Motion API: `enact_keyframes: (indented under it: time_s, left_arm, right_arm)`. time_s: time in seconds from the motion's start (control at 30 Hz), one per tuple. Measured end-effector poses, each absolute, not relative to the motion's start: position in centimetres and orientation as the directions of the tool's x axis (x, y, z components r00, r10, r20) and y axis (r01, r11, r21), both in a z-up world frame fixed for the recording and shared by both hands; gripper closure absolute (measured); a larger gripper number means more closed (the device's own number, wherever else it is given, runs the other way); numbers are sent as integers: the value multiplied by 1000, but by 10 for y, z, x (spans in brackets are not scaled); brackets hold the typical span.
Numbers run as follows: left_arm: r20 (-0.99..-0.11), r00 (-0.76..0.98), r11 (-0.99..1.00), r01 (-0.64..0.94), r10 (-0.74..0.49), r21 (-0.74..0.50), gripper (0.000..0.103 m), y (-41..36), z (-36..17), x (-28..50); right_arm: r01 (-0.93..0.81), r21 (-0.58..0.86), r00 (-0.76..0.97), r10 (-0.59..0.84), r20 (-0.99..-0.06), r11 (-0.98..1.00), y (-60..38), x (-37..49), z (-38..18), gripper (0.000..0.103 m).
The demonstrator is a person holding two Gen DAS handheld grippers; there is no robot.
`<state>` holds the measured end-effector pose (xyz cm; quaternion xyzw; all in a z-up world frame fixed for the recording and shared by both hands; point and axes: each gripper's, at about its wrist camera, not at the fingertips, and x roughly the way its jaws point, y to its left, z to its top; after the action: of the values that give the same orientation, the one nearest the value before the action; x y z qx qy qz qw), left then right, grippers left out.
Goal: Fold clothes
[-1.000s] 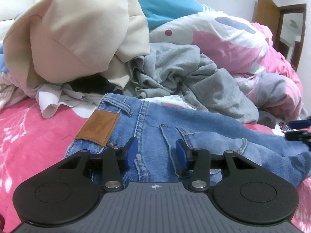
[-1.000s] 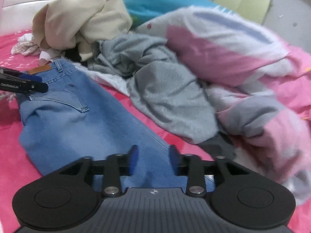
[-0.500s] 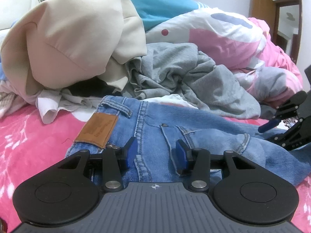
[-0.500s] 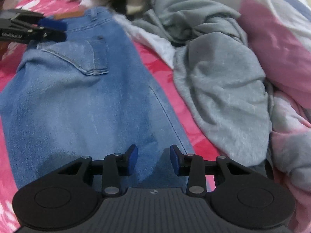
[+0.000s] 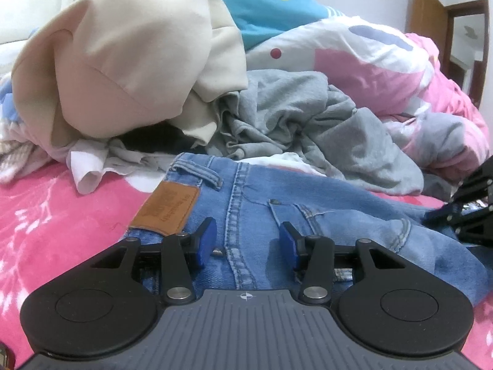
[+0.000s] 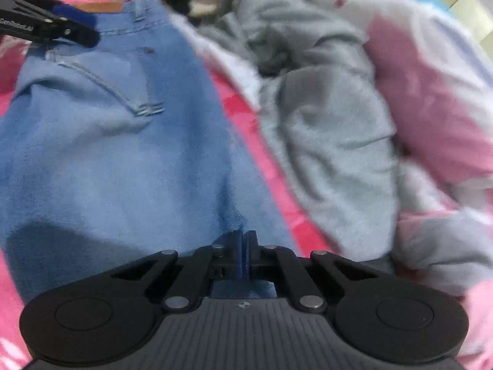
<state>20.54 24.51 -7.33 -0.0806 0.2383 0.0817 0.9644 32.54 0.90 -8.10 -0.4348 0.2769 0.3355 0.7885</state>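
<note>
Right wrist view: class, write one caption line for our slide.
Right claw shut on the jeans leg, grey top beside it on the pink bed.

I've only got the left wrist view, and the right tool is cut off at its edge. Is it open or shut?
Observer: Shut. In the right wrist view the right tool has its blue pads together, tips at the jeans.
Operator: Where on the jeans?
Observer: Down the leg, below the back pocket, near the edge beside the pink sheet.
Operator: Anything lying on that leg?
Observer: No; the grey garment lies beside it, sheet showing between.
</note>
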Motion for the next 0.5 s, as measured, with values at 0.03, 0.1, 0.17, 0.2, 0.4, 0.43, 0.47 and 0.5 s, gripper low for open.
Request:
enact_keyframes:
  time_s: [0.03, 0.1, 0.17, 0.2, 0.4, 0.43, 0.47, 0.5]
  left_arm:
    - [-473, 873, 973, -196, 118, -119, 57, 246, -73, 205]
    - [-473, 873, 973, -197, 120, -117, 57, 245, -73, 206]
    - [-473, 872, 973, -199, 123, -114, 57, 246, -74, 206]
    - [-474, 872, 973, -200, 124, -112, 57, 246, -74, 207]
    - [-477, 870, 977, -194, 128, -91, 57, 245, -75, 209]
    - [-478, 869, 977, -193, 127, -90, 57, 245, -75, 209]
    - [-479, 869, 977, -191, 126, -91, 57, 245, -75, 209]
    - [-479, 869, 977, -191, 125, -92, 57, 246, -75, 210]
  right_arm:
    - [-746, -518, 650, 282, -706, 419, 6, 327, -79, 102]
    - [-704, -544, 693, 276, -666, 457, 2, 331, -76, 103]
    - [-674, -562, 723, 276, -633, 479, 3, 333, -73, 103]
    - [-668, -571, 730, 271, -628, 476, 5, 336, -75, 103]
    - [-661, -613, 739, 238, -630, 432, 12, 352, -109, 103]
    - [-669, -606, 731, 236, -640, 430, 13, 355, -118, 103]
    - [-670, -600, 730, 241, -639, 437, 13, 358, -125, 102]
    - [-671, -558, 721, 254, -645, 487, 7, 362, -122, 102]
